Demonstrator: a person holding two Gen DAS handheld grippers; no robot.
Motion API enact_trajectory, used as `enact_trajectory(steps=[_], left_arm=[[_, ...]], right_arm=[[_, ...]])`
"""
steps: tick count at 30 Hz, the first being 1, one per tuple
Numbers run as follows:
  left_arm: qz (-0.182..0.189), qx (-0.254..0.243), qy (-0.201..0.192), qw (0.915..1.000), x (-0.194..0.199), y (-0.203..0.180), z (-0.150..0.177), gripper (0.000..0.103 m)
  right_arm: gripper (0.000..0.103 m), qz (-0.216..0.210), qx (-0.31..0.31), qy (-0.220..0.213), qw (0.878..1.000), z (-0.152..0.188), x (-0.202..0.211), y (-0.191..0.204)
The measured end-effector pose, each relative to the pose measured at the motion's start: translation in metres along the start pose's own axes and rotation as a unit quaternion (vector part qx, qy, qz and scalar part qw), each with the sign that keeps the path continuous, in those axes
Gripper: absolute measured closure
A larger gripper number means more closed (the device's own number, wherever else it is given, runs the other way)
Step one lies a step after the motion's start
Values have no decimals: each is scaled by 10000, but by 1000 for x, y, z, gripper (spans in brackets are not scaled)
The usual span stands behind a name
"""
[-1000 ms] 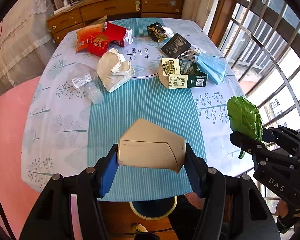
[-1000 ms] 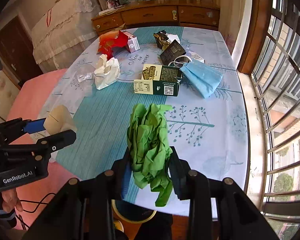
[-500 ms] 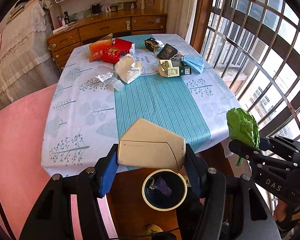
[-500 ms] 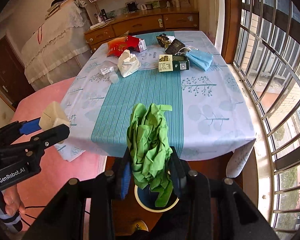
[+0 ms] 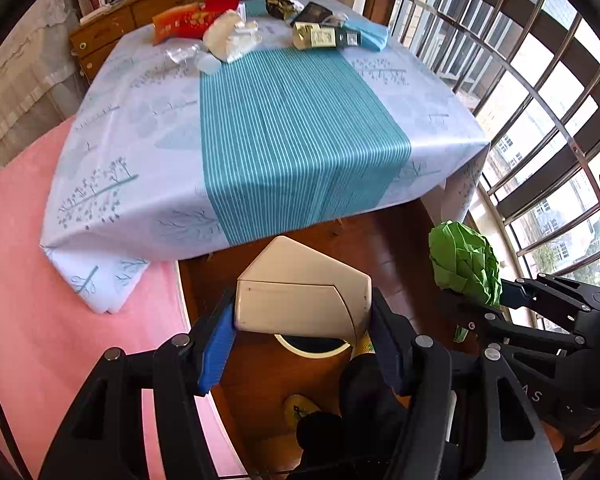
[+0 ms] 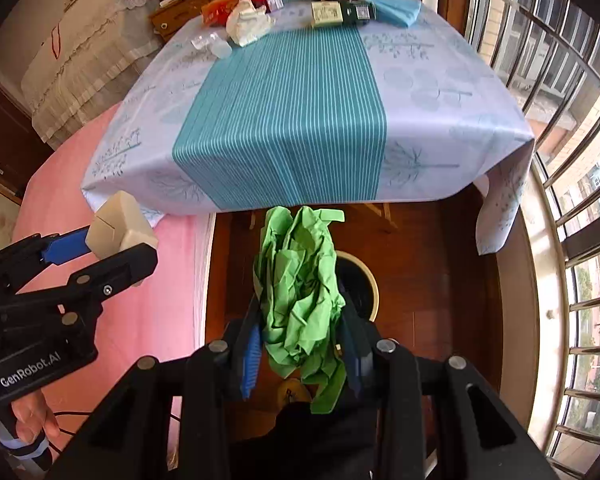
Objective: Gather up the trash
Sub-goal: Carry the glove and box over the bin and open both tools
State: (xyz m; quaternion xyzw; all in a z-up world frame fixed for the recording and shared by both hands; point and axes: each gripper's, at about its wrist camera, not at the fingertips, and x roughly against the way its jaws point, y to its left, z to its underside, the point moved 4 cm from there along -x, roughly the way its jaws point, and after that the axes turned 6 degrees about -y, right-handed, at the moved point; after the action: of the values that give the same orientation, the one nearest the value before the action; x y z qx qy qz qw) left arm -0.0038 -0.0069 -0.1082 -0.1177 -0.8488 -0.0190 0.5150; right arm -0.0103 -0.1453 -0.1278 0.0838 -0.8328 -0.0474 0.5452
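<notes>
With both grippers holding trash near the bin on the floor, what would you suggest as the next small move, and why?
I would probably lower the right gripper a little and open it. Its crumpled green paper hangs just in front of the round bin, whose opening is partly visible behind it. The left gripper, shut on the beige box, could follow, with the bin's rim just below that box.

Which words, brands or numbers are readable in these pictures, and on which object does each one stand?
"GenRobot.AI": on the body of the left gripper.
"AS": partial letters on the right gripper; the rest is cut off.
Labels on the green and cream box on the table: too small to read.
</notes>
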Motion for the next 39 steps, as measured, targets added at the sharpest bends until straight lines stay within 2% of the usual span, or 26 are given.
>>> enact_trajectory(steps=[6,15,20,23,25,27,32,39], left_arm=[[-7,-50,376,9993,-65,-12,29,43],[-73,179,758,9969,-192,-17,63,43],[-131,221,846,9961,-259,-14,83,42],[20,415,970,9944,-296,-9,97,42],[155,539,1163,9916,-318,-5,105,38],[136,601,1191,9910,-330,0,109,13],[-116,696,1119,9912,-337,7,120,11],[-494,934,1013,9892,-312,17,115,10]], right_arm=[[68,-74,-262,451,9986,30,-63,-19],[68,-167,-754,740,9943,57,-181,-68],[67,-309,-891,919,9913,75,-244,-90],[65,-557,-920,1026,9889,86,-278,-96],[65,-636,-887,1066,9883,89,-294,-97],[53,-604,-863,1129,9880,95,-309,-101],[37,-500,-723,1153,9894,96,-326,-99],[37,-279,-610,1088,9918,89,-319,-95]])
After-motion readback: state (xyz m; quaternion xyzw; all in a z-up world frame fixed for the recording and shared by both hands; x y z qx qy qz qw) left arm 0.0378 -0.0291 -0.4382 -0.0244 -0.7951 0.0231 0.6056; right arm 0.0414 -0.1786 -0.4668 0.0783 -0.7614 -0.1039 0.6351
